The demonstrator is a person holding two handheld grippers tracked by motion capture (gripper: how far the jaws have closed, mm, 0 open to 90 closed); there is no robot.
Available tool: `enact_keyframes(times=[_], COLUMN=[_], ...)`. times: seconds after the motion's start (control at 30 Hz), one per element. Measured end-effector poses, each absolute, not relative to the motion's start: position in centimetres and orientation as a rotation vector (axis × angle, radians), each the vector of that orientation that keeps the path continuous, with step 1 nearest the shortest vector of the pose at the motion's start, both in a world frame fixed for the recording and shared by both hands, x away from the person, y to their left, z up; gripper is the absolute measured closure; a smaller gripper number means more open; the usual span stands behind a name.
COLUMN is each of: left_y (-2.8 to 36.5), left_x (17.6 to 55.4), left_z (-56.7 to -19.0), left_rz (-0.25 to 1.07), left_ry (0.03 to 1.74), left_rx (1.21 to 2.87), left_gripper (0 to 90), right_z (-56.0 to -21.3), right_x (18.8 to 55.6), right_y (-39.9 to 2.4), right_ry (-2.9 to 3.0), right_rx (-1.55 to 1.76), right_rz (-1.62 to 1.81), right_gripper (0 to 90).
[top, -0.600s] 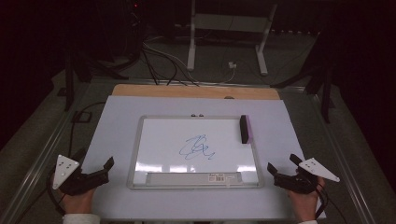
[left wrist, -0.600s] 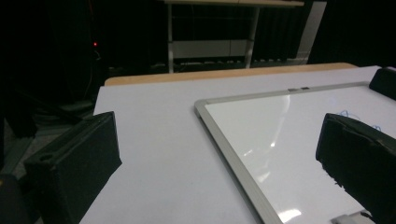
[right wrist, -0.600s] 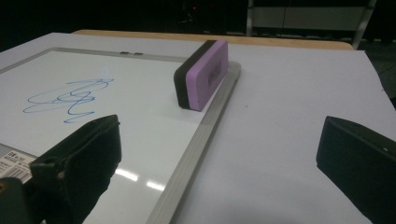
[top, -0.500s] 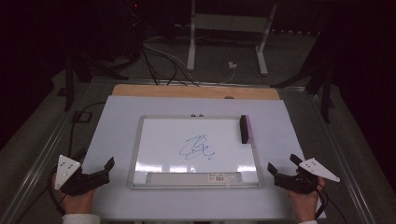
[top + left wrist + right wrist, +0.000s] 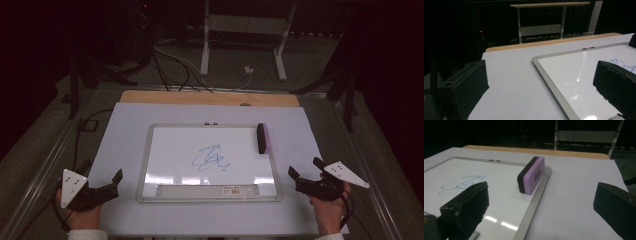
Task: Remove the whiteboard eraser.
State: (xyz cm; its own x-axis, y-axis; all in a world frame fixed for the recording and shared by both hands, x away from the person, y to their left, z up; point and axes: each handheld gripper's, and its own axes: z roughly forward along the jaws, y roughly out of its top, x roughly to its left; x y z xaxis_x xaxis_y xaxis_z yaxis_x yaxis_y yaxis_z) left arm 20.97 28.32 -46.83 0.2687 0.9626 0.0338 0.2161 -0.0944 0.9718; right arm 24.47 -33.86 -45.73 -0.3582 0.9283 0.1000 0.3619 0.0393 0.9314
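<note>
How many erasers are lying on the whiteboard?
1. A purple block eraser with a black felt side rests on its edge at the right border of the white metal-framed whiteboard, right of the blue scribble. Nothing seems hidden.

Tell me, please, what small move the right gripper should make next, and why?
Probably reach forward to the eraser: blue scribble marks the whiteboard, the eraser lies at its right edge, and the right gripper is open, empty and nearest.
</note>
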Motion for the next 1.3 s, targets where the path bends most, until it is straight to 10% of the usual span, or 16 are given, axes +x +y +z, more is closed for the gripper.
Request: enact_keyframes(times=[1.3], left_y=[28.0], left_x=[21.0], left_z=[-47.6], left_rz=[0.963], left_ry=[1.096], left_rx=[1.597], left_gripper=[0.6], right_z=[-44.0], right_x=[35.8], right_y=[-30.0], right_ry=[1.857], right_rx=[1.384], right_rz=[1.239], right_gripper=[0.6])
